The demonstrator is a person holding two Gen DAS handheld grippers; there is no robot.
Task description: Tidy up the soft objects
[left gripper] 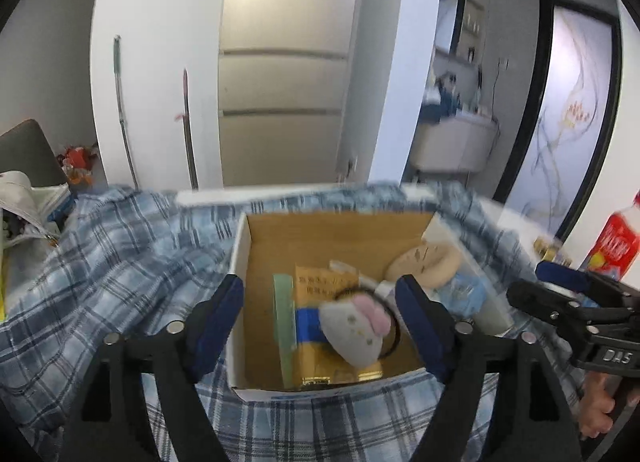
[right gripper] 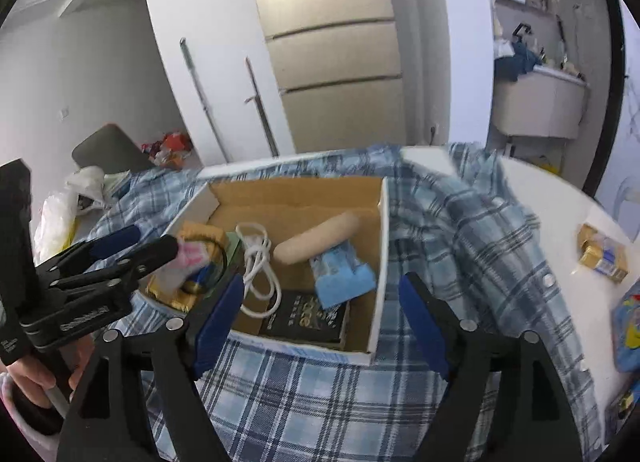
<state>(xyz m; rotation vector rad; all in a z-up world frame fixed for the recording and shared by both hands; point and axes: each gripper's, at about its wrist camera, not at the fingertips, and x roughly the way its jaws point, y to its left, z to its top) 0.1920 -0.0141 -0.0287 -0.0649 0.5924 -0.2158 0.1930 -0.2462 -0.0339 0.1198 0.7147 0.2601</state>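
A grey plush (left gripper: 354, 328) with a pink bow lies in the cardboard box (left gripper: 240, 246), on a yellow packet (left gripper: 320, 282), between the spread fingers of the left gripper (left gripper: 320, 314), which appear not to touch it. The box also holds a beige cushion (right gripper: 316, 236), a blue pack (right gripper: 342, 272), a white cable (right gripper: 258, 262) and a black booklet (right gripper: 306, 318). It sits on a plaid shirt (right gripper: 304, 394) draped over the white table (right gripper: 560, 198). The right gripper (right gripper: 320, 310) hangs wide open over the box's near edge, holding nothing.

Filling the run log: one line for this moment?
left gripper: open over box | right gripper: open | plush: in box
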